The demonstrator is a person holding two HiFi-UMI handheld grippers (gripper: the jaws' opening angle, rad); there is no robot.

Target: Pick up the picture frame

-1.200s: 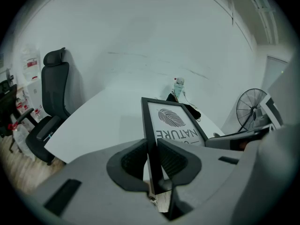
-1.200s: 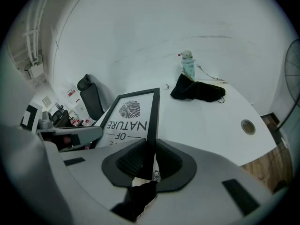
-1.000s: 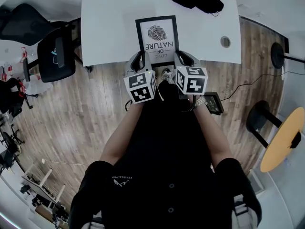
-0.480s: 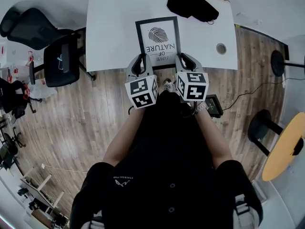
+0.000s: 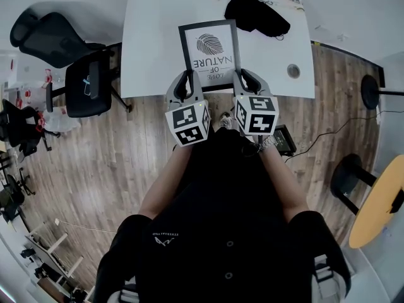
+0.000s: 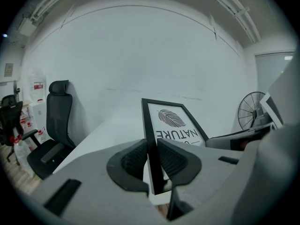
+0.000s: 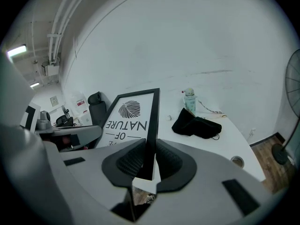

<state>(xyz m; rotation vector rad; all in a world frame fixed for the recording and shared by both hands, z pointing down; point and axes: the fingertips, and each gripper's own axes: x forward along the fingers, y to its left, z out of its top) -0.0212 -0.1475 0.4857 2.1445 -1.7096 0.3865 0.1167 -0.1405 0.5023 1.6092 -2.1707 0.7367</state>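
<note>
A black picture frame with a white print of a leaf and words hangs above the white table, held by both side rails near its front corners. My left gripper is shut on the frame's left rail, pads pressing either side. My right gripper is shut on the right rail the same way. In the left gripper view the frame tilts up away from me. The print's near lower edge is hidden behind the jaws.
A black cloth bundle lies at the table's far right, with a small bottle behind it. A round cable hole sits near the right front corner. Black office chairs stand to the left; a yellow round table stands right.
Both grippers have risen with the frame between them, and the frame now sits higher off the table and farther up in the head view. Neither grip has changed.
</note>
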